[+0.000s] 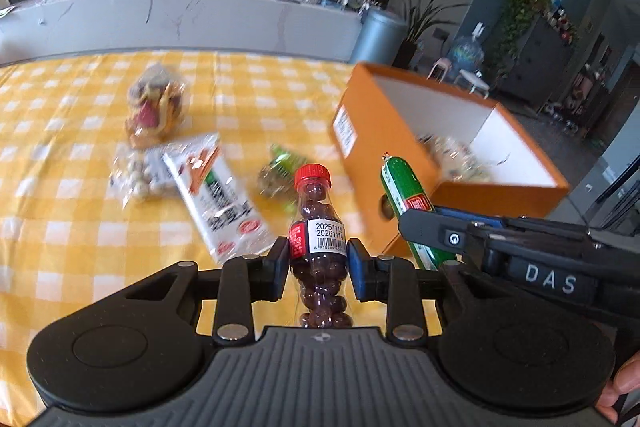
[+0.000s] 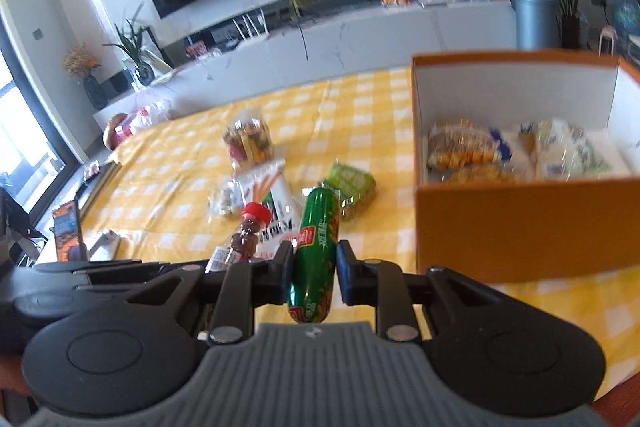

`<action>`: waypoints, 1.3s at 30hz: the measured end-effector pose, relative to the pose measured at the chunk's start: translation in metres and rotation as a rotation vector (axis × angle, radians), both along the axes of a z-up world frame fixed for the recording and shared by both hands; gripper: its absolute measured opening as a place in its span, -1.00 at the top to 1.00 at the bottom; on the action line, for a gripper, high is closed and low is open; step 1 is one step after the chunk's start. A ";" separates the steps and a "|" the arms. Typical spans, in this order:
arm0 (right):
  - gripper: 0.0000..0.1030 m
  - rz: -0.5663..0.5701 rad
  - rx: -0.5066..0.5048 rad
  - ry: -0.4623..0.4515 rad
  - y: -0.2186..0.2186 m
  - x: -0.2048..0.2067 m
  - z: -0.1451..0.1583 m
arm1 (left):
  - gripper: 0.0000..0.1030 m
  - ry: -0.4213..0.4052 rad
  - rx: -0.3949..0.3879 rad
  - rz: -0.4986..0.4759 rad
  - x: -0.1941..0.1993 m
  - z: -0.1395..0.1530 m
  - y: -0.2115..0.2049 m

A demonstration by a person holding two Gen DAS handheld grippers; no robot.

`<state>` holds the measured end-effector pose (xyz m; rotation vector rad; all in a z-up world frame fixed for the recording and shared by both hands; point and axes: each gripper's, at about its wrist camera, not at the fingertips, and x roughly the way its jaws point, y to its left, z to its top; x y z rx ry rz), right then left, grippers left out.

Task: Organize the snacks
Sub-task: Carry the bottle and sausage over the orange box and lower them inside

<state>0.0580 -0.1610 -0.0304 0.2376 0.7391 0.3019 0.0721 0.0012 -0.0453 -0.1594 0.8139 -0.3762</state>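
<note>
The orange box (image 2: 520, 223) is found ahead and to the right of both tools, open at the top, with several wrapped packets (image 2: 520, 151) already lying on its floor, so part of the sorting is judged complete. On the yellow checked tablecloth (image 1: 60, 227), ahead and to the left of the tools, a group of snacks is left outside the box: a long white packet (image 1: 216, 199) lying flat, a clear bag of mixed sweets (image 1: 154, 107) farther off, a bag of pale round pieces (image 1: 138, 175) touching the white packet, and a small green packet (image 1: 280, 171) nearest the box wall. Two further items are in hand and not yet deposited. The right gripper (image 2: 314, 267) is closed on a green sausage stick (image 2: 316, 251), gripped at mid-length and pointing forward toward the box. The left gripper (image 1: 318, 259) is closed on a small red-capped bottle (image 1: 318, 239) of dark round sweets (held upright by its labelled waist, just to the left of the right tool). By this reckoning roughly half of the work is outstanding: the two held items are to be placed, then the four on the cloth.
</note>
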 end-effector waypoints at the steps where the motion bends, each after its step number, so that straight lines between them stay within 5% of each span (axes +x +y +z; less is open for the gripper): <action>1: 0.60 0.004 -0.002 -0.021 -0.004 -0.002 0.007 | 0.33 -0.010 -0.007 -0.012 0.001 0.006 -0.004; 8: 0.60 0.003 -0.039 -0.133 -0.054 -0.010 0.047 | 0.33 -0.068 0.010 -0.121 0.026 0.043 -0.048; 17: 0.60 -0.055 -0.166 -0.128 -0.143 0.020 0.074 | 0.33 -0.032 -0.070 -0.282 0.084 0.063 -0.128; 27: 0.60 -0.105 -0.195 0.095 -0.230 0.094 0.049 | 0.33 0.193 -0.168 -0.353 0.147 0.015 -0.216; 39: 0.60 -0.033 -0.326 0.376 -0.273 0.161 -0.012 | 0.33 0.469 -0.222 -0.285 0.191 -0.062 -0.262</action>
